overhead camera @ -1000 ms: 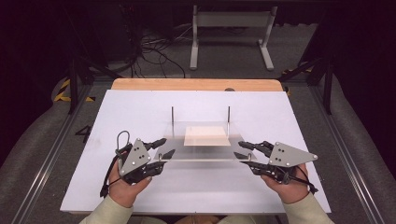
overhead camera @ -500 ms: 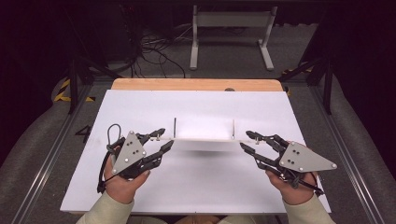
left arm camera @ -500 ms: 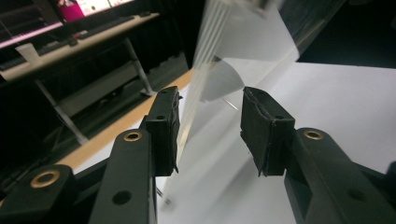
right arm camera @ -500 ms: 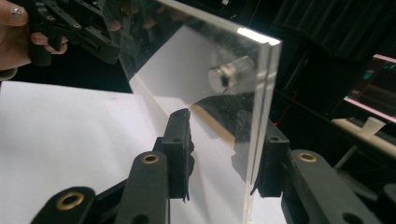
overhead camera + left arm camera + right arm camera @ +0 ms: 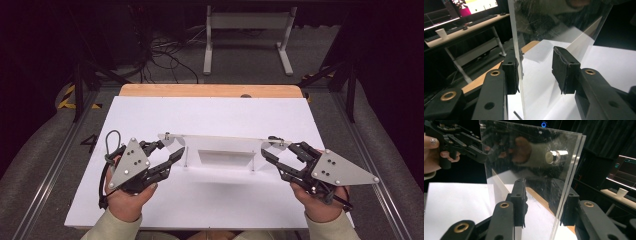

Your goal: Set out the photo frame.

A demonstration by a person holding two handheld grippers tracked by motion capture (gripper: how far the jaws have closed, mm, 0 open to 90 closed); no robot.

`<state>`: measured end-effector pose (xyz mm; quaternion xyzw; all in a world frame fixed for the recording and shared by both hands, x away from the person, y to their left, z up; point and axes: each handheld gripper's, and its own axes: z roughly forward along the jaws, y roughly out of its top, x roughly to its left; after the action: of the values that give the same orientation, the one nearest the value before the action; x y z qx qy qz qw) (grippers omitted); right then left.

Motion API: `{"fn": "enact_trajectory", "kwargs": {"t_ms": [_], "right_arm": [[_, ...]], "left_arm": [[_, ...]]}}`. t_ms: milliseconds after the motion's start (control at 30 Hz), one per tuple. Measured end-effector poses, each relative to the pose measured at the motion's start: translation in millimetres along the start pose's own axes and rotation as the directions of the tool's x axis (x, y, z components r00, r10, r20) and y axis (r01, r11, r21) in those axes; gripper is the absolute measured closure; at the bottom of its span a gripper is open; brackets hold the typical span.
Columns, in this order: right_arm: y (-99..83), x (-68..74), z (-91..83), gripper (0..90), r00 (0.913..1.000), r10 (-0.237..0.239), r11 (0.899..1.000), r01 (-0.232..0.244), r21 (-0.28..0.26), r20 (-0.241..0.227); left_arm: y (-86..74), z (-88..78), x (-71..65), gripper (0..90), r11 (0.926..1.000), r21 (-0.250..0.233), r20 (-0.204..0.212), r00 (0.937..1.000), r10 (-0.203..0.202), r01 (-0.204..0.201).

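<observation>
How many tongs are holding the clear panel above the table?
2: the left tongs grip the left end of the clear panel, and the right tongs grip its right end.

A lab or studio. Black curtains (image 5: 614, 137), lit monitors (image 5: 474, 5), loose floor cables (image 5: 165, 55), white test table (image 5: 215, 117) on metal rails (image 5: 50, 170).

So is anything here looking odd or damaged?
Mostly no. The clear acrylic stand hangs off the white table, carried level between the left gripper and right gripper. Its panels look scuffed and scratched up close.
</observation>
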<state>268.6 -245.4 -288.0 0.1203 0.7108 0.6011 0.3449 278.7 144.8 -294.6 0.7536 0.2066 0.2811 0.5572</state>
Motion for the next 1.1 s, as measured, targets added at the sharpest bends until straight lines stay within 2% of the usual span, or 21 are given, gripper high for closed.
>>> {"fn": "enact_trajectory", "kwargs": {"t_ms": [100,233,300,367,633,700,867,967,1100], "right_arm": [[4.5,1.4,-3.3,63.4,0.9992,0.037,0.999,-0.038,-0.002,-0.011],[8.3,2.1,-5.5,63.4,0.9986,0.049,0.999,-0.049,-0.011,-0.020],[8.3,-0.9,-5.9,62.4,0.9973,0.069,0.997,-0.070,-0.015,-0.026],[5.1,-4.2,-4.1,61.0,0.9955,0.092,0.996,-0.092,-0.014,-0.024],[-1.1,-11.0,0.4,58.6,0.9944,0.104,0.994,-0.104,-0.043,-0.020],[-2.1,-11.1,1.0,58.4,0.9941,0.107,0.993,-0.107,-0.051,-0.018],[-6.9,-11.9,4.1,56.6,0.9941,0.108,0.992,-0.108,-0.067,-0.006],[-12.4,-14.9,8.3,55.6,0.9930,0.118,0.992,-0.118,-0.053,0.007],[-26.9,-21.3,17.4,54.9,0.9889,0.146,0.989,-0.146,-0.004,0.028]], "left_arm": [[4.7,-4.0,-2.2,58.8,0.9999,0.013,0.008,0.9999,-0.011,0.011],[8.0,-7.0,-4.5,58.9,0.9994,0.022,0.015,0.9995,-0.028,0.028],[8.1,-5.7,-4.5,59.7,0.9987,0.033,0.025,0.9989,-0.040,0.039],[6.9,-4.3,-4.0,60.4,0.9988,0.024,0.031,0.9986,-0.044,0.043],[3.3,1.3,-2.7,59.3,0.9987,-0.022,0.026,0.9986,-0.045,0.046],[2.2,1.7,-2.3,55.3,0.9979,-0.038,0.015,0.9985,-0.052,0.053],[-2.1,-0.6,4.1,43.5,0.9970,-0.040,-0.017,0.9976,-0.067,0.066],[-8.9,1.6,8.8,40.4,0.9969,-0.023,-0.020,0.9969,-0.076,0.076],[-21.3,6.8,13.8,38.3,0.9957,0.018,-0.021,0.9957,-0.090,0.091]]}}
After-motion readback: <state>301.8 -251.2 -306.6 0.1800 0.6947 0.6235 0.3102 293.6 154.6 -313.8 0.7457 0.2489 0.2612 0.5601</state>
